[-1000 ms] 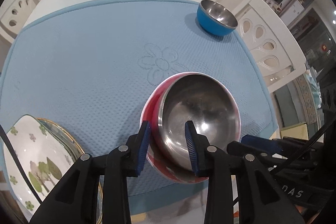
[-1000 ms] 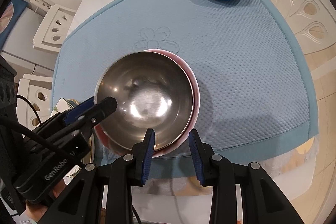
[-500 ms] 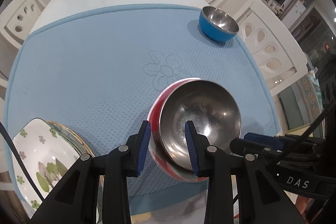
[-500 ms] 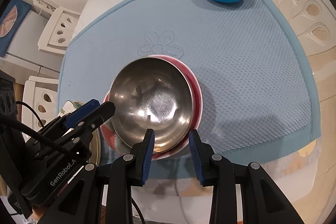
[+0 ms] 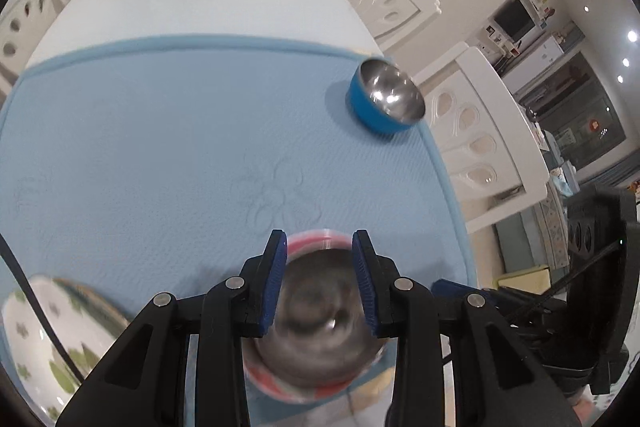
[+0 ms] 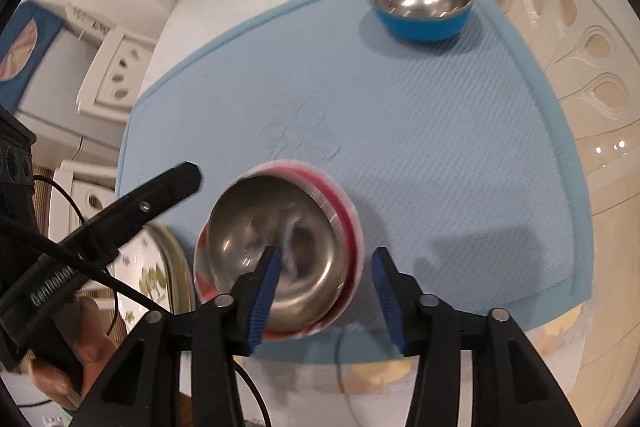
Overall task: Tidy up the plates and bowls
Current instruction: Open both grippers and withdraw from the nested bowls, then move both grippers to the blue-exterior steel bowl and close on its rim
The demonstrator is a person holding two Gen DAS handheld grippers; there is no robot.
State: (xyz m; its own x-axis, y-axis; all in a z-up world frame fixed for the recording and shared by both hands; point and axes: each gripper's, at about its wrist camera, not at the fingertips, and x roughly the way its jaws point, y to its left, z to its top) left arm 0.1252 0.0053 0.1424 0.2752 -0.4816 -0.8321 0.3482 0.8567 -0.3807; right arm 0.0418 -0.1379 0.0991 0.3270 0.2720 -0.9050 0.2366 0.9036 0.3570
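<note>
While both of my cameras blur, I can still place the red bowl (image 6: 340, 203): it sits on the blue mat (image 5: 160, 147) near the mat's near edge, with a steel bowl (image 6: 276, 235) nested inside it and tipped toward the left. My right gripper (image 6: 324, 291) has just been opening its jaws, and now they stand apart; the left pad is over the steel bowl's inside and the right pad is clear of the rim over the mat, so nothing is pinched. My left gripper (image 5: 320, 283) hangs above the same nested pair with its pads a modest way apart. In the left wrist view the steel bowl (image 5: 316, 327) fills the gap between them, but the pads look to be above it rather than pressing on it, so I read this tool as not gripping.

The blue bowl (image 5: 384, 99), steel inside, stands alone at the mat's far right corner, well apart from the nested pair. A white plate with green leaf prints (image 5: 40, 339) lies at the mat's near left, stacked on a second gold-rimmed plate (image 6: 176, 259). In the right wrist view a hand (image 6: 80, 347) holds the left tool's handle.
</note>
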